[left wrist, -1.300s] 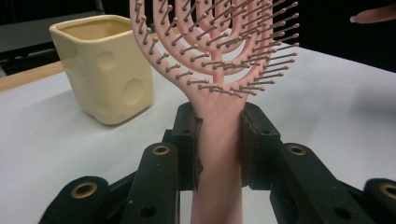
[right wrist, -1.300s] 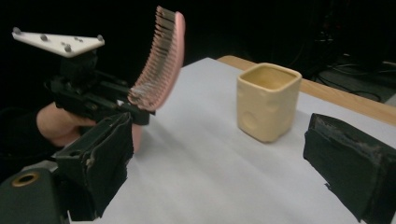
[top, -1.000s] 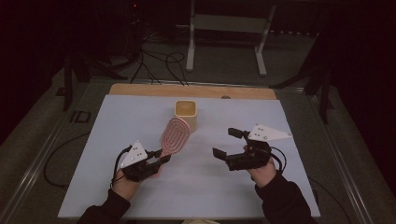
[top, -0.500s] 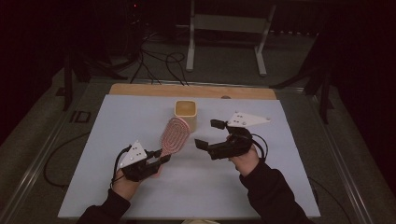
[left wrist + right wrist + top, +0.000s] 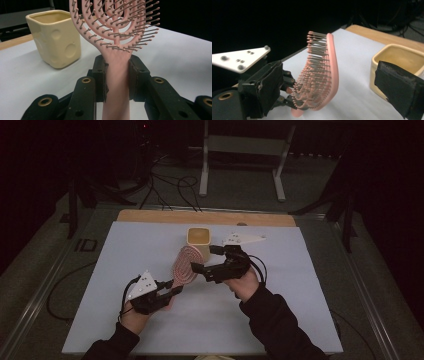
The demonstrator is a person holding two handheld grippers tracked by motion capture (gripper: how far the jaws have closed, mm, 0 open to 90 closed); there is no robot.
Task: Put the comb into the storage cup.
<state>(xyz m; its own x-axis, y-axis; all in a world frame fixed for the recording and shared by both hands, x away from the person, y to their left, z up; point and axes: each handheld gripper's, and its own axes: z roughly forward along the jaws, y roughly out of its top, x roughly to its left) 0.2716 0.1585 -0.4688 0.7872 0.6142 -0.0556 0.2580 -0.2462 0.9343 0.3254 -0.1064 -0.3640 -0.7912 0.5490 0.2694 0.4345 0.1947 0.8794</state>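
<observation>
A pink hairbrush (image 5: 185,262) stands tilted above the white table, its head up near a pale yellow square cup (image 5: 198,239). My left gripper (image 5: 172,290) is shut on the brush handle (image 5: 117,75), which sits pinched between the two black pads in the left gripper view, with the cup (image 5: 56,37) behind at left. My right gripper (image 5: 205,259) is open beside the brush head. In the right gripper view the bristled head (image 5: 324,75) lies between its wide-spread jaws without either pad pressing on it, and the cup (image 5: 397,56) sits just behind the right-hand jaw.
The white mat (image 5: 300,285) covers the table, with a wooden strip (image 5: 150,216) along its far edge. A metal stand (image 5: 242,155) and loose cables (image 5: 170,182) lie on the dark floor beyond. Both sleeves enter from the bottom edge.
My right gripper has moved left across the table until its open jaws flank the brush head. The left gripper and the brush have stayed where they were.
</observation>
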